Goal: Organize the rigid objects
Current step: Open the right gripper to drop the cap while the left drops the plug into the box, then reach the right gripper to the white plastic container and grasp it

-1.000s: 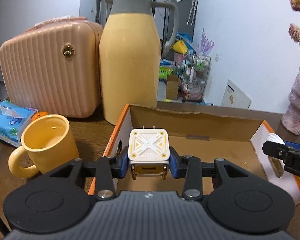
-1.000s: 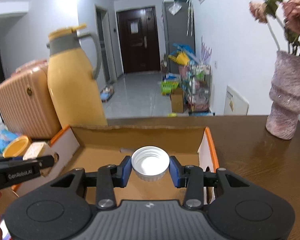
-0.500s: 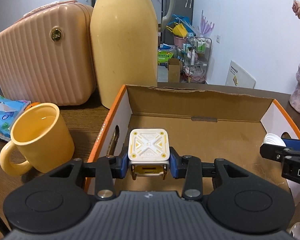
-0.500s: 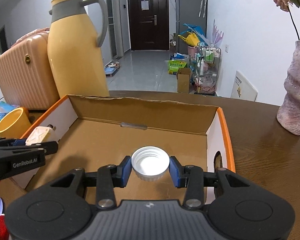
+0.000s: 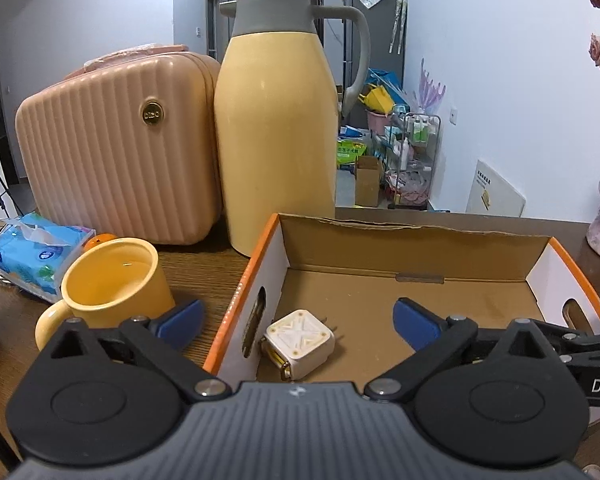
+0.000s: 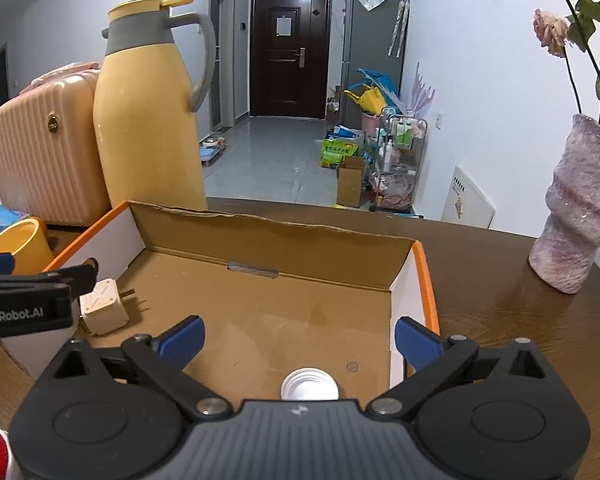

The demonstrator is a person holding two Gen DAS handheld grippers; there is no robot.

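Observation:
A white plug adapter [image 5: 300,343] lies on its side on the floor of the cardboard box [image 5: 412,236], near its left wall; it also shows in the right wrist view [image 6: 103,307]. My left gripper [image 5: 298,320] is open and empty above it. A white bottle cap [image 6: 310,386] lies open side up on the box floor near the right wall of the box [image 6: 424,276]. My right gripper [image 6: 299,338] is open and empty just above the cap.
A yellow mug [image 5: 112,280], a yellow thermos jug [image 5: 276,136], a pink case [image 5: 116,148] and a tissue pack [image 5: 32,256] stand left of and behind the box. A pink vase [image 6: 580,216] with flowers stands on the wooden table at the right.
Both grippers opened. The plug adapter dropped from the left gripper and the bottle cap from the right gripper onto the box floor. Both grippers rose a little.

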